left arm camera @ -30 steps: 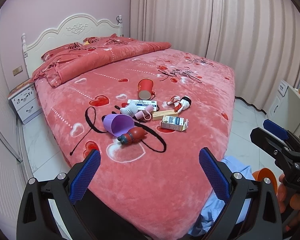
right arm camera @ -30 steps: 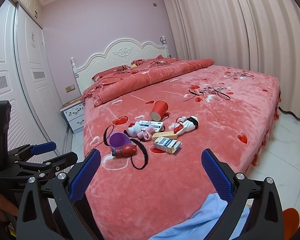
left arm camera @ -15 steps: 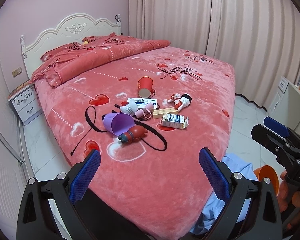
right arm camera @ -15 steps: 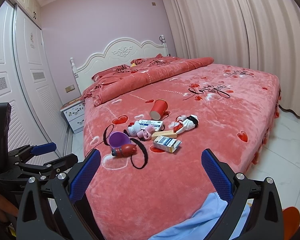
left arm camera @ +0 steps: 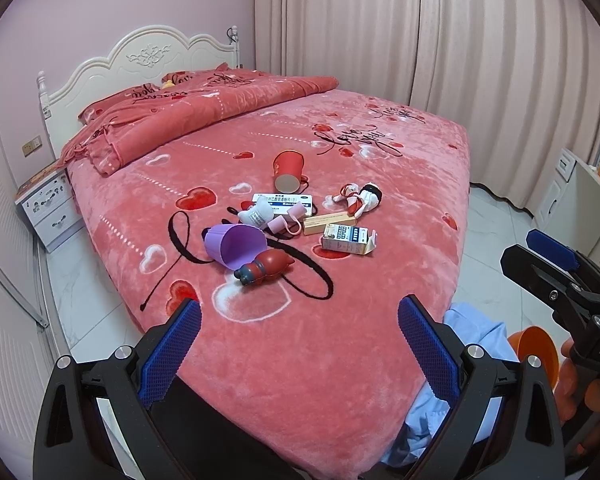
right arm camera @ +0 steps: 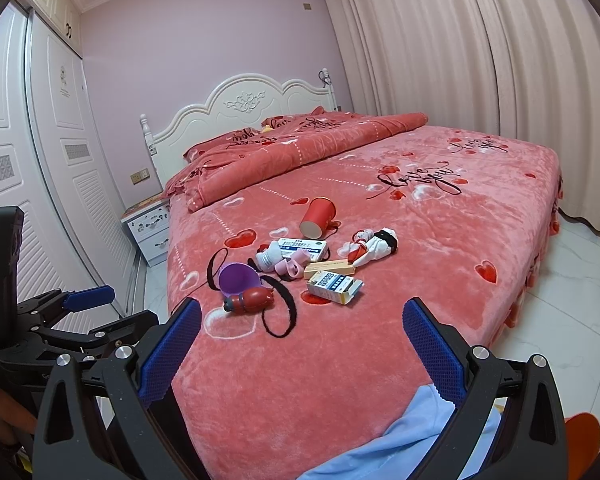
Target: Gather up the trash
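Both claws, left (left arm camera: 299, 338) and right (right arm camera: 302, 338), hang open and empty short of the bed (left arm camera: 400, 280), where the round bottle (left arm camera: 265, 266) could probably roll off if nudged.

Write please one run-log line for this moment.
phase: approach | left gripper: open, empty | right gripper: open, empty | litter on pink heart-print bed: tipped purple plastic cup, red paper cup, white-blue carton box | nothing collected yet
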Demonstrator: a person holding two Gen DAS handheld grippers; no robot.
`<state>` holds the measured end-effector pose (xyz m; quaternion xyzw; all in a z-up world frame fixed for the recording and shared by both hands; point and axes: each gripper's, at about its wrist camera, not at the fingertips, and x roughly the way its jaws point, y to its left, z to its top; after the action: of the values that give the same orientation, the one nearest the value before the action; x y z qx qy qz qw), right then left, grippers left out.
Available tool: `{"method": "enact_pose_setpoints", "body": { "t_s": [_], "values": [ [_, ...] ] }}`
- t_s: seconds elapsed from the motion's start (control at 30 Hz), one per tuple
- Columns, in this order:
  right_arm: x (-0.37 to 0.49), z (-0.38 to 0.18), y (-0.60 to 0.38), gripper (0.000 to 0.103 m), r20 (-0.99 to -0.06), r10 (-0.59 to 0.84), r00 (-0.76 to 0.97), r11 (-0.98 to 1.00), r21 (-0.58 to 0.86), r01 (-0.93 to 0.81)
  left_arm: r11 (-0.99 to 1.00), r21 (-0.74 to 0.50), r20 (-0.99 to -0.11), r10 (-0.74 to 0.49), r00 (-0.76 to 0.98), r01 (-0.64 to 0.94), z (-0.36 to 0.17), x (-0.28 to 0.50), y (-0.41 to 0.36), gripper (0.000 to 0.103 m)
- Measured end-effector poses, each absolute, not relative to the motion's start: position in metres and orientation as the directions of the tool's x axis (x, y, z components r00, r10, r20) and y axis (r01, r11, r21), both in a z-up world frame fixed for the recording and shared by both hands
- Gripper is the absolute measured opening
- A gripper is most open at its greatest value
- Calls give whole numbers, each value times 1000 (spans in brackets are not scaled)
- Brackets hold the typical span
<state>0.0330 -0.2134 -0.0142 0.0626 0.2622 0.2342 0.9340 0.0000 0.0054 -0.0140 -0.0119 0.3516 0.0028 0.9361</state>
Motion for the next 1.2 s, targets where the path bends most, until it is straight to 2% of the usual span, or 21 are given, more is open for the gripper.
{"method": "enact_pose_setpoints", "body": {
  "t_s": [0.9,1.2],
  "values": [
    [32,-19,-212,98,-467,471,749,882,243,-404,1000,-8,-670,1,742,-8,-16,1,7,97],
    [30,-25,-209,98,-470,475,744,880,244,-408,999,17,-699,-17,715,40,-24,5,1,97]
  ]
}}
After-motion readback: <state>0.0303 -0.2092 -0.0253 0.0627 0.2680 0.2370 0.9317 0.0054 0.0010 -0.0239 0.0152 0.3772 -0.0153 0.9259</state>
